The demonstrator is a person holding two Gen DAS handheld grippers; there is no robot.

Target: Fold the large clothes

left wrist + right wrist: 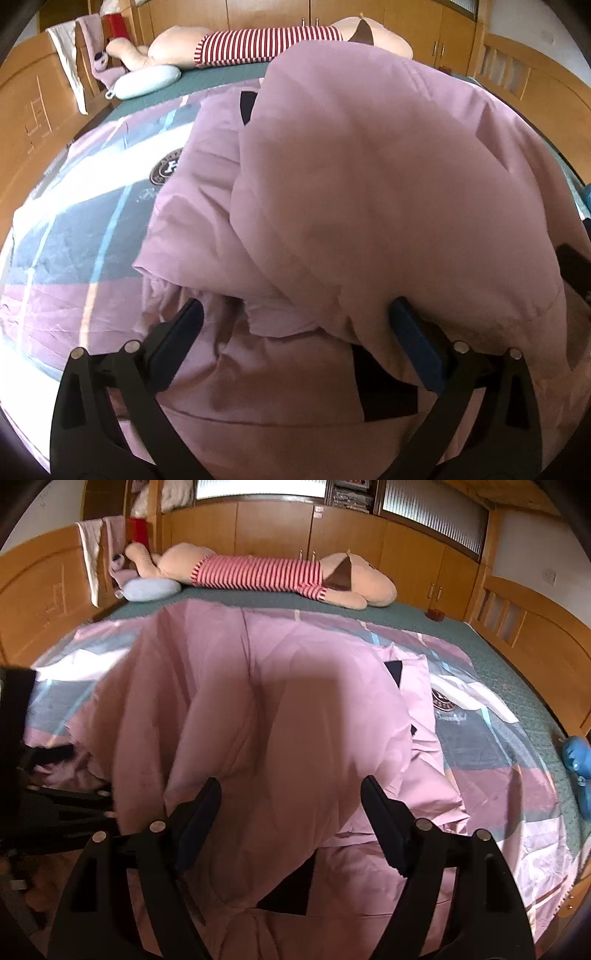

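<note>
A large pink quilt cover [369, 177] lies bunched on the bed, its patterned side [92, 206] spread flat beneath. In the left wrist view my left gripper [295, 317] is open, jaws wide apart, with pink fabric draped between them and over the right finger [417, 343]. In the right wrist view the same pink cover [266, 701] lies heaped in front of my right gripper [291, 797], which is open with fabric between its jaws. The left gripper shows at the left edge of that view [48, 775].
A long plush toy in a red striped shirt [258, 572] and a pale blue cushion [151, 589] lie at the bed's far side. Wooden bed frame [535, 638] and wardrobe stand around. A blue toy [578, 760] sits at the right edge.
</note>
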